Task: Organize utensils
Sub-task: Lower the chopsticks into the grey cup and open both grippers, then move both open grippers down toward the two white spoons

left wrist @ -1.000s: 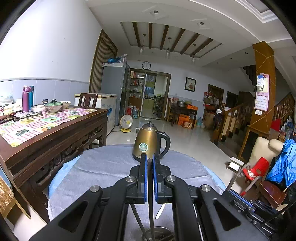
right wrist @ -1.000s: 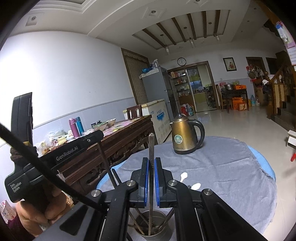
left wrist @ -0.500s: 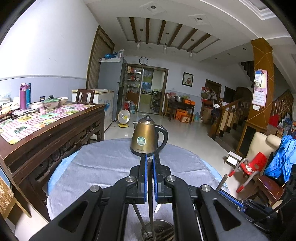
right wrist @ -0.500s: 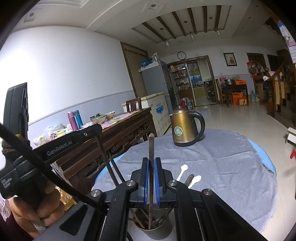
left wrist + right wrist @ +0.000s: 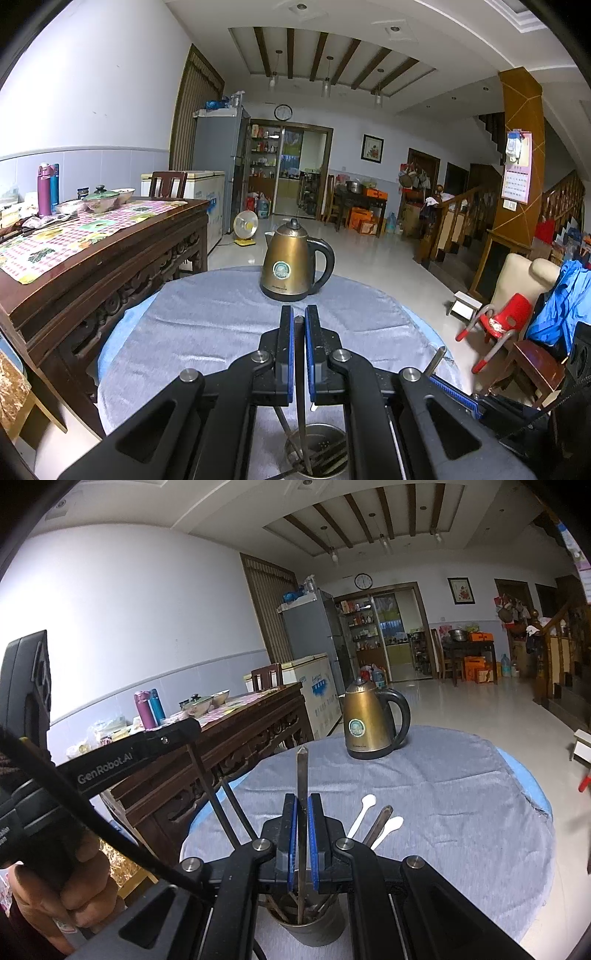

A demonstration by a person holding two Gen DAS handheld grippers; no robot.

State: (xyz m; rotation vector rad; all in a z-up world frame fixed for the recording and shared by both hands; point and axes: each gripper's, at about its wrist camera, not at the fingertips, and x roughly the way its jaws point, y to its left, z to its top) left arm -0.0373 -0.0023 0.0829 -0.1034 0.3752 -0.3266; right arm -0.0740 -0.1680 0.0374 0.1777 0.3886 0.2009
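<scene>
While both grippers hover over the metal cup (image 5: 309,928), the right gripper (image 5: 302,805) pinches an upright utensil (image 5: 302,775), and the left gripper (image 5: 299,317) clamps a thin rod (image 5: 301,406), both reaching down into it.

Matt grey cloth (image 5: 207,332), glossy brass-toned metal kettle (image 5: 291,264), dull steel holder (image 5: 314,928).

The grey cloth (image 5: 443,797) lies bare and wide between the metal holder (image 5: 310,928) at the near edge and the brass kettle (image 5: 373,720) at the far rim, and to the right of both. Over the holder the way is crowded: the left gripper (image 5: 184,734) comes in from the left (its dark stick (image 5: 210,794) slanting down), and two white spoons (image 5: 364,814) stick up on the right. A carved wooden sideboard (image 5: 110,258) stands close by the table's left edge.
</scene>
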